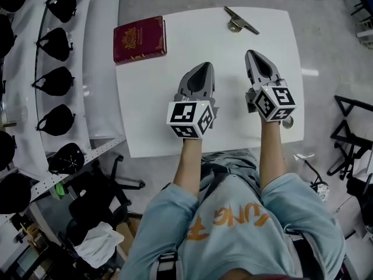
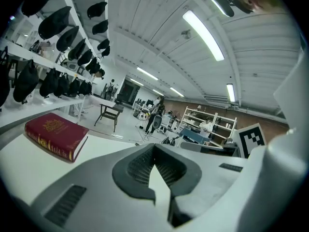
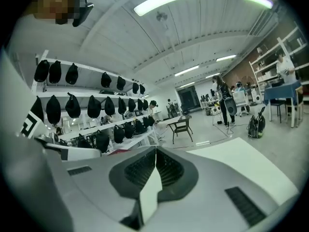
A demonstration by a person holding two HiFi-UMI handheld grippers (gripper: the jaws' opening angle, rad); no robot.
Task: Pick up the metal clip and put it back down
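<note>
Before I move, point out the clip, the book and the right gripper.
clip [image 1: 235, 24], head view, round metal body.
book [image 1: 140, 38], head view, middle of red cover.
right gripper [image 1: 252, 55], head view, at its far tips.

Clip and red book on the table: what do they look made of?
The clip is likely metal: dull grey-brown with a shiny rounded part. The red book is a hardcover, probably cloth or leatherette boards, matte with gold stamping; paper page edges show in the left gripper view.
</note>
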